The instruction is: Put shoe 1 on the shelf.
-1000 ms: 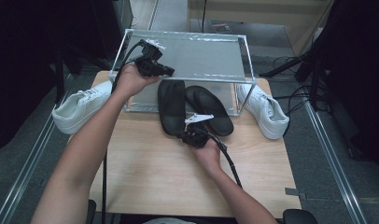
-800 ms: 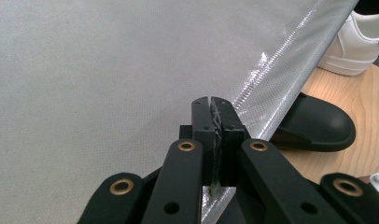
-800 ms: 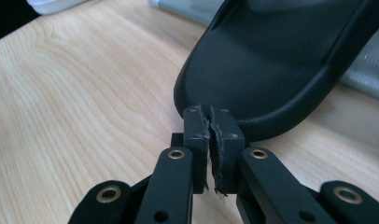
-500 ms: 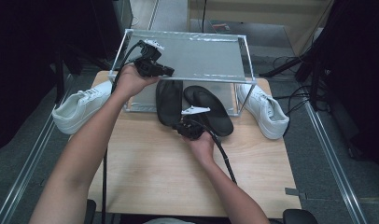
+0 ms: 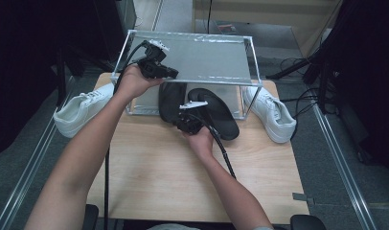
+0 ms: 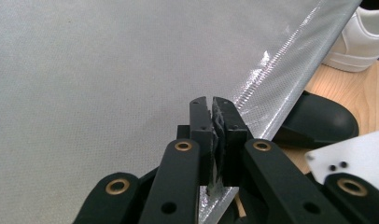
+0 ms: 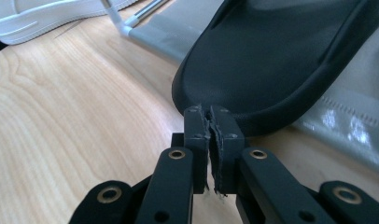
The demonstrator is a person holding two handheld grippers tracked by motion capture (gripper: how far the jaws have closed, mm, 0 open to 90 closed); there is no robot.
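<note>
Two slippers (image 5: 216, 112) are lying side by side under the rack (image 5: 202, 57) at the table's (image 5: 159, 177) far edge, a sneaker (image 5: 82, 115) sitting left, another sneaker (image 5: 271, 112) sitting right.

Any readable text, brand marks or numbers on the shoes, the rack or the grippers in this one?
None can be read.
White sneakers: no legible logo.
Black slippers: plain surface.
Rack shelf: plain grey mesh.
Left gripper and right gripper: no markings.

Matt black rubbery sandal (image 7: 281, 60); pale grained wood table (image 5: 173, 177); grey woven rack shelf (image 6: 108, 70), shiny edge.
</note>
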